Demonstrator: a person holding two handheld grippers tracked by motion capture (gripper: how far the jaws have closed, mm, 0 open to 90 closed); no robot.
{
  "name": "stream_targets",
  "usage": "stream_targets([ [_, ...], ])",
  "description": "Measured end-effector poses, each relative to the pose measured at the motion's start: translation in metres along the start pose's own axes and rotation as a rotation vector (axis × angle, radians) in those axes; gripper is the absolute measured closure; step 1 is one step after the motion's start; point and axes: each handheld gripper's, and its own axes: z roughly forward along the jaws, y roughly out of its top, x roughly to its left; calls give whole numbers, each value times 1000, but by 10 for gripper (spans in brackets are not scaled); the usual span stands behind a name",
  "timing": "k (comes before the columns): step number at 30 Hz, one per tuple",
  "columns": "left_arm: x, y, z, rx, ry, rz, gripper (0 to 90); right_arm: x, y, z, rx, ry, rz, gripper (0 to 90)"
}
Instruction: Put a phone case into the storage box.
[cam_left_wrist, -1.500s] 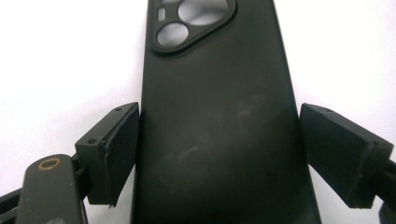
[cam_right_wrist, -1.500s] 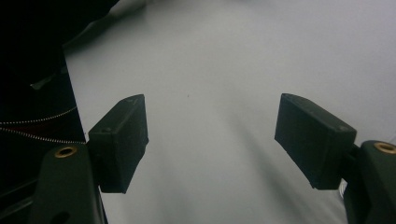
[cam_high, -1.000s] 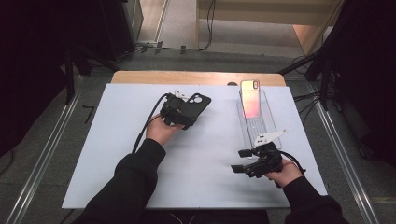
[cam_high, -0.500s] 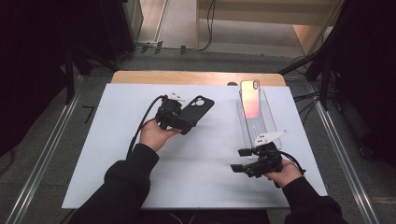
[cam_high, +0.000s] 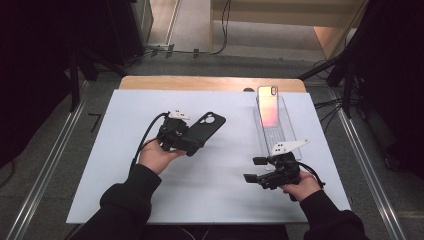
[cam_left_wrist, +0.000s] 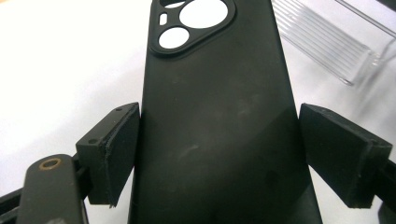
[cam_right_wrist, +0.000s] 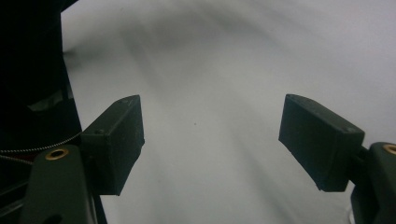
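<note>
A matte black, flat rectangular phone case (cam_left_wrist: 215, 121) with a rounded triangular camera cut-out is held across its width by the left claw (cam_high: 192, 145), above the white worktop (cam_high: 100, 165) left of centre. Its surface appears smooth, faintly scuffed. The right claw (cam_high: 256, 169) is seen open, its jaws having just been widening, with nothing between them; only blurred white worktop lies ahead. Near the far right edge, a clear ribbed plastic stand (cam_high: 280, 135) carries a glossy pink-orange phone (cam_high: 268, 105), well apart from the case.
</note>
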Motion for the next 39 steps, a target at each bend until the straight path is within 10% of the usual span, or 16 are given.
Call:
stream_targets([
  [9, -11, -16, -11, -27, -12, -32, 160, 14, 16, 0, -11, -24, -8, 203],
  [39, -60, -57, -22, -268, 107, -72, 158, 17, 64, 11, -122, 4, 251, 207],
])
